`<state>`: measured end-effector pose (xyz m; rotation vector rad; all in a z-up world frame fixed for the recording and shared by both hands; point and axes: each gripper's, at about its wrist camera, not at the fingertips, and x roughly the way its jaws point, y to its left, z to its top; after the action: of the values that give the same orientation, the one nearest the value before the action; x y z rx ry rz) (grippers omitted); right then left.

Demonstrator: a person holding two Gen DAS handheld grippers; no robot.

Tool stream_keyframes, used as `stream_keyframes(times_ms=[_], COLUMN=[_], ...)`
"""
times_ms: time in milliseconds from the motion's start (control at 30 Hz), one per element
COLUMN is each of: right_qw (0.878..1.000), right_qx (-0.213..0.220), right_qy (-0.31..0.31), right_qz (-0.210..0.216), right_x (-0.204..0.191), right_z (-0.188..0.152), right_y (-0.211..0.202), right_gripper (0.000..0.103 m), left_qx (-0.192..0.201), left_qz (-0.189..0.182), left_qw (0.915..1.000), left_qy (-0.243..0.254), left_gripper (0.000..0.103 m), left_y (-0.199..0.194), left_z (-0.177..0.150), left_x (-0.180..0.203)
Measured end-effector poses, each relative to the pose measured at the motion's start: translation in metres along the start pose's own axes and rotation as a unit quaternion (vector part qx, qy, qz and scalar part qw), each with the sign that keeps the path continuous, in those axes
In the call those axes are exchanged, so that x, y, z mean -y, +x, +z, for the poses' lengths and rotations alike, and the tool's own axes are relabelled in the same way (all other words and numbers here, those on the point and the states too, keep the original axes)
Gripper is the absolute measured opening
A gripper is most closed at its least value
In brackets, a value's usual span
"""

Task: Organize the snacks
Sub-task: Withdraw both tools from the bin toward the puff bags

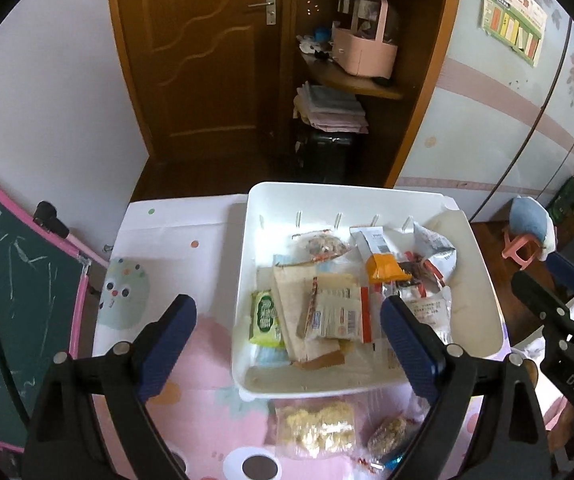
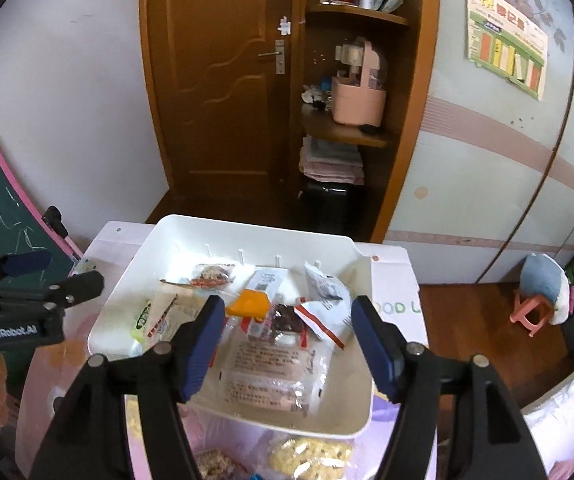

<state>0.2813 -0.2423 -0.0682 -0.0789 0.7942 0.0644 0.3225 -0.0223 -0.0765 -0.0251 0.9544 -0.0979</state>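
A white bin (image 1: 371,384) stands on a small table and holds several wrapped snacks, among them a green packet (image 1: 266,317) and an orange-ended packet (image 1: 385,267). It also shows in the right wrist view (image 2: 347,412). On the table in front of the bin lie a clear bag of pale puffed snack (image 1: 315,428) and a brown snack bar (image 1: 387,436). My left gripper (image 1: 289,336) is open and empty, above the bin's near left. My right gripper (image 2: 287,340) is open and empty over a clear printed packet (image 2: 275,372) in the bin.
The table has a pink cartoon cloth (image 1: 207,360). A green chalkboard with a pink frame (image 1: 3,272) stands at the left. Behind are a wooden door (image 1: 207,60) and corner shelves with a pink basket (image 1: 363,44). A pink stool (image 1: 523,248) stands at the right.
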Motion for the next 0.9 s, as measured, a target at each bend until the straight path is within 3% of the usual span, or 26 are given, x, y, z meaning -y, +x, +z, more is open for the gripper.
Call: stream_keyframes(times_ms=[167, 300, 400, 600, 667, 900], right_qw=[1.0, 1.0, 0.999, 0.998, 0.997, 0.999], right_qx=[0.012, 0.03, 0.045, 0.068, 0.078, 0.049], right_qy=[0.001, -0.004, -0.002, -0.017, -0.023, -0.004], right_qz=[-0.007, -0.01, -0.013, -0.012, -0.009, 0.014], right_x=[0.004, 0.006, 0.007, 0.003, 0.001, 0.002], right_z=[-0.008, -0.015, -0.021, -0.039, -0.047, -0.073], right_y=[-0.035, -0.073, -0.101, -0.146, -0.158, -0.16], right_gripper=[0.066, 0.068, 0.079, 0.087, 0.096, 0.102], left_qx=[0.002, 0.027, 0.049, 0.073, 0.077, 0.082], left_qz=[-0.006, -0.01, -0.013, -0.024, -0.028, -0.038], left_qw=[1.0, 0.9995, 0.9985, 0.9966, 0.9961, 0.9939], left_qy=[0.003, 0.011, 0.019, 0.028, 0.032, 0.063], left_gripper=[0.093, 0.093, 0.093, 0.093, 0.093, 0.094], left_y=[-0.033, -0.075, -0.108, -0.158, -0.168, -0.184], left_z=[-0.015, -0.027, -0.036, -0.058, -0.065, -0.096], left_x=[0.001, 0.001, 0.0, 0.002, 0.003, 0.014])
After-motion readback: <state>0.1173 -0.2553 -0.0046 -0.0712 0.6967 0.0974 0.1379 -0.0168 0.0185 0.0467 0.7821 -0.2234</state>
